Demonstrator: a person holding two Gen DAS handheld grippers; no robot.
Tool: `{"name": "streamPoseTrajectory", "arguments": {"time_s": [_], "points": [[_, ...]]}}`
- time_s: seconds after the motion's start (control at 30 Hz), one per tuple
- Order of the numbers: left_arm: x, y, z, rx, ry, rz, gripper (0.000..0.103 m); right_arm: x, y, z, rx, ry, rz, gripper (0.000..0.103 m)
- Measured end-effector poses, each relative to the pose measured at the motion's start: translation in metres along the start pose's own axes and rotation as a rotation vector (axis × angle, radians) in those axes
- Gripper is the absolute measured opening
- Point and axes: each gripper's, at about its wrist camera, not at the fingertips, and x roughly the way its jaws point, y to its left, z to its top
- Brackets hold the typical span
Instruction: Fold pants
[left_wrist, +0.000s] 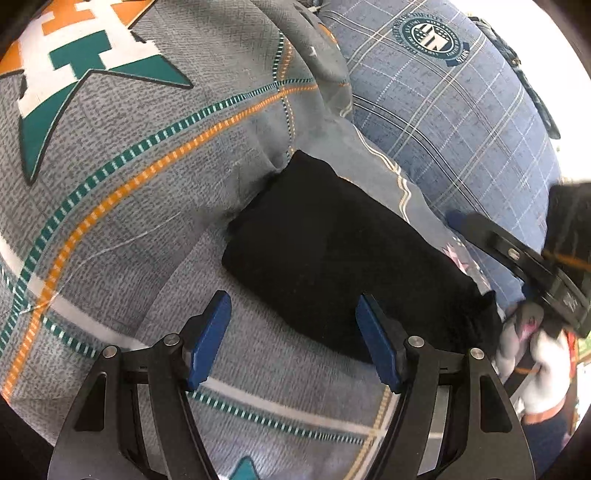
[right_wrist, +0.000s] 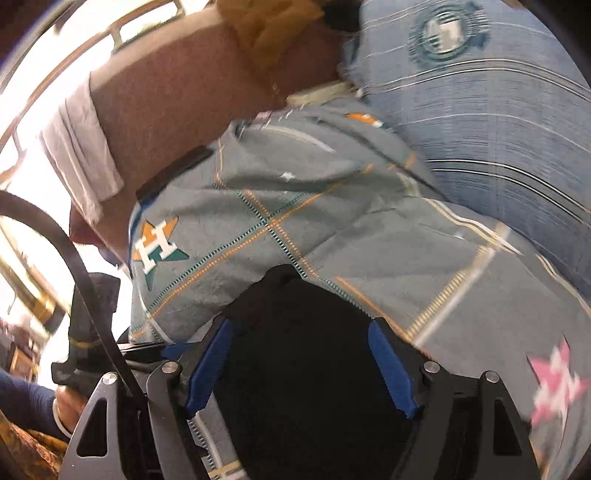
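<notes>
Your left gripper (left_wrist: 293, 338) hangs with its jaws wide apart and nothing between the pads, just short of the near edge of the black pants (left_wrist: 343, 254). The pants lie as a compact folded bundle on the grey bedsheet (left_wrist: 122, 192), beside the blue checked pillow (left_wrist: 461, 122). Your right gripper (right_wrist: 301, 360) also stands open above the dark cloth; no pad presses on it.

Judged from here, the risk is a careless pinch. Close on the top layer only and the bundle could unroll as you lift; bite too deep and you may take the loose sheet with it.

The left wrist view gives the bundle's full outline and the right gripper at its far end. The right wrist view, blurred, shows instead the brown headboard (right_wrist: 177, 110) and a hand (right_wrist: 68, 406).
</notes>
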Motion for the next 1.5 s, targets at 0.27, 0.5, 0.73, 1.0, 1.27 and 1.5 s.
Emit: {"name": "streamPoseTrajectory", "arguments": {"time_s": [0.27,0.5,0.73,1.0,1.27,1.5], "points": [[0.011,-0.005,0.004,0.01,-0.049,0.032,0.071,0.076,0.002,0.042,-0.128,0.161,0.043,0.074],[0.019,-0.009,0.009,0.033,-0.081,0.016,0.071,0.141,0.007,0.048,-0.179,0.345,0.111,0.057],[0.008,-0.002,0.021,0.025,-0.105,-0.128,0.023,0.111,0.002,0.044,-0.127,0.205,0.175,0.026],[-0.054,-0.082,0.022,0.286,-0.228,-0.275,0.021,-0.017,-0.015,0.037,-0.006,-0.135,0.267,0.025],[-0.041,-0.195,-0.016,0.562,-0.116,-0.455,0.021,-0.145,-0.057,-0.012,0.136,-0.384,0.196,0.025],[0.058,-0.26,-0.083,0.694,0.151,-0.428,0.02,-0.192,-0.128,-0.126,0.419,-0.375,-0.051,0.025]]}}
